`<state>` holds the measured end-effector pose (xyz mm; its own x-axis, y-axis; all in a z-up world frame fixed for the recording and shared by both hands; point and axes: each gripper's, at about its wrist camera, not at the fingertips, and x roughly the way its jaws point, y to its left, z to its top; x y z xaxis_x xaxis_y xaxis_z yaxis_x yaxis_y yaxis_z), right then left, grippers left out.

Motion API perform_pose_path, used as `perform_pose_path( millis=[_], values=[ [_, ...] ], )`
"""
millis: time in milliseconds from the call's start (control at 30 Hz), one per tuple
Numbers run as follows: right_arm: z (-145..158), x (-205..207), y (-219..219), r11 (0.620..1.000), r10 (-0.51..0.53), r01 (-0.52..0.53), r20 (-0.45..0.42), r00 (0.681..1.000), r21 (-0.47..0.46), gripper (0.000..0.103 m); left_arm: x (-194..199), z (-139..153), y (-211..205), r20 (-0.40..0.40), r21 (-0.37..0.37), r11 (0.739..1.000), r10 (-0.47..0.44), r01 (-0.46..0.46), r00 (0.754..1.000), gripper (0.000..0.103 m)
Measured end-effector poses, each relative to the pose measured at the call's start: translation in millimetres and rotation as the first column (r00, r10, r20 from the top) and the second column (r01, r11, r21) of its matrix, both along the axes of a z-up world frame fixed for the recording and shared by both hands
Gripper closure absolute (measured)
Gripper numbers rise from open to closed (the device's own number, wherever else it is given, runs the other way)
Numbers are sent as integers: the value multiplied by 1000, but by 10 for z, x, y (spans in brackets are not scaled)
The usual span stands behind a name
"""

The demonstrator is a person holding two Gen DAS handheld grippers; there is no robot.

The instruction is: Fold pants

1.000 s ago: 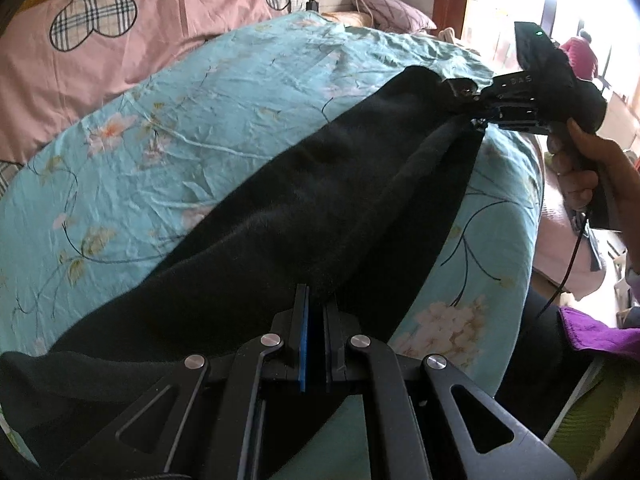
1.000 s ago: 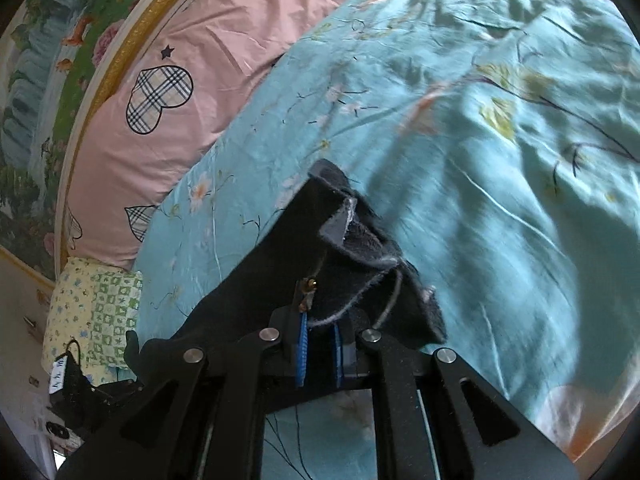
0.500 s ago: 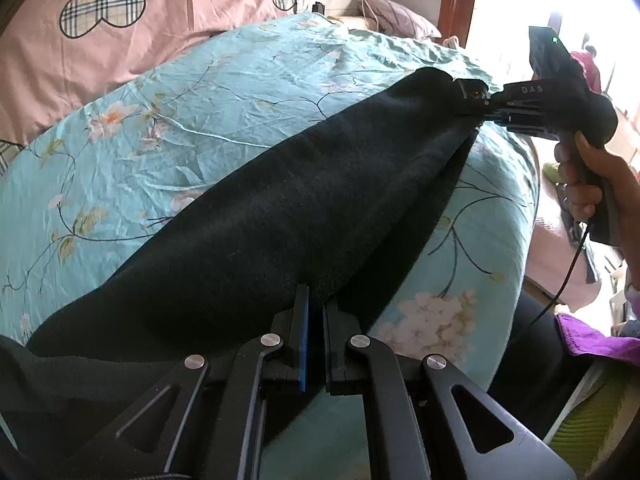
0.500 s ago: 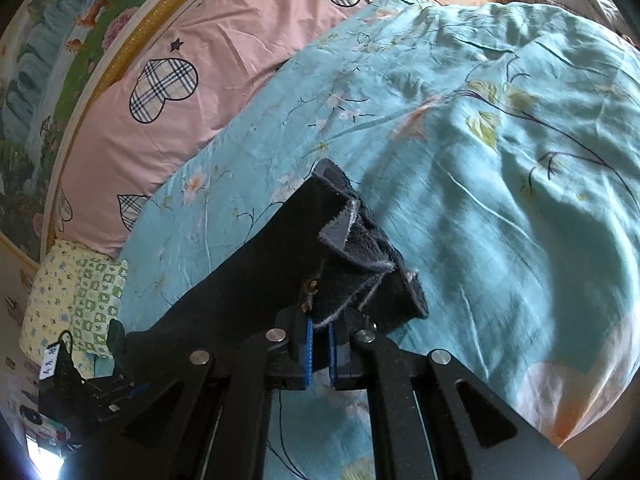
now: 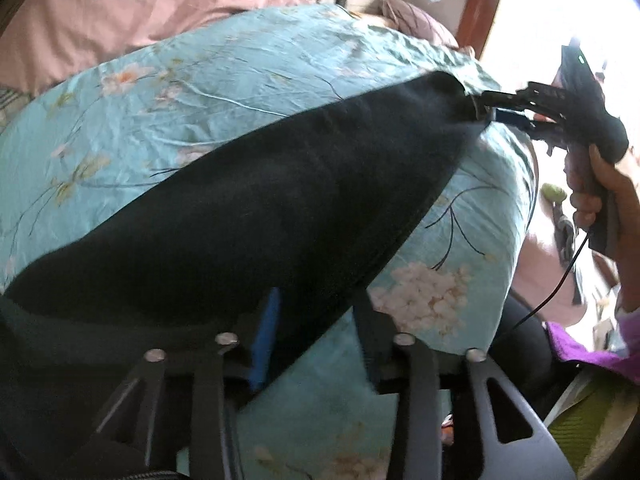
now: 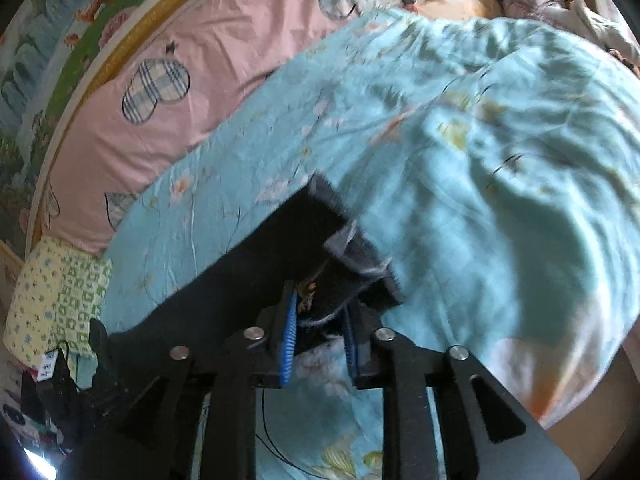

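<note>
- Our left gripper [image 5: 316, 320] stands with its fingers spread and opening, the blue-padded one [image 5: 264, 336] at seven o'clock of the frame and its mate at five; the hem of the long black fleece pants [image 5: 256, 208] lies between them, and the pads no longer press on it.
- Our right gripper [image 6: 320, 332] is also opening, its blue pads [image 6: 289, 340] parted either side of the bunched waist end with its small brass button [image 6: 309, 290]; the cloth sits between the pads but looks released.
- The pants lie folded lengthwise in one dark band across the light-blue flowered quilt [image 5: 168, 96], running from seven o'clock up to two o'clock in the left wrist view, where the right gripper [image 5: 496, 108] meets the far end in a person's hand [image 5: 596, 196].
- Beyond the quilt, the pink pillow with plaid hearts [image 6: 168, 80] sits at ten o'clock.
- We judge the chief risk to be a snag: fleece may cling to the ribbed pads, so pulling back could drag an end and spoil the fold.
- The quilt is humped and the near edge hangs toward its side, so the released cloth could slide off.
</note>
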<state>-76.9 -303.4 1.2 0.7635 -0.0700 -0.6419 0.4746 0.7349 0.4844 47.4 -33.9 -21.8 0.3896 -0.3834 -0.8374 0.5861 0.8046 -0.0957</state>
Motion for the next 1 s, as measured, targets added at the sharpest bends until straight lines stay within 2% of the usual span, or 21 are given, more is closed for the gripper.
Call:
perform_pose_path(
  millis=[33, 67, 167, 300, 533, 633, 833, 1000],
  values=[
    [48, -62, -20, 999, -33, 33, 2, 999, -24, 56, -9, 10, 66, -4, -12, 999, 30, -30, 1000, 59],
    [87, -95, -35, 998, -51, 51, 9, 999, -40, 54, -3, 23, 122, -11, -22, 998, 56, -57, 998, 58],
    [190, -191, -37, 997, -60, 64, 62, 996, -50, 53, 1, 51, 340, -42, -69, 983, 165, -168, 985, 56],
    [271, -109, 115, 998, 11, -6, 93, 996, -56, 53, 6, 117, 647, -73, -122, 944, 300, -307, 951, 55],
    [227, 288, 513, 986, 168, -165, 95, 981, -30, 53, -34, 280, 987, -50, -142, 895, 420, -423, 906, 53],
    [191, 435, 696, 972, 234, -233, 94, 968, -21, 53, -8, 318, 1171, -33, -118, 863, 492, -492, 870, 45],
    [125, 661, 1042, 937, 350, -350, 83, 933, -11, 53, 114, 383, 1597, -69, -108, 771, 624, -628, 778, 44],
    [89, 809, 1270, 904, 426, -427, 68, 902, -4, 53, 199, 458, 1849, -82, -96, 712, 691, -696, 718, 42]
  ],
)
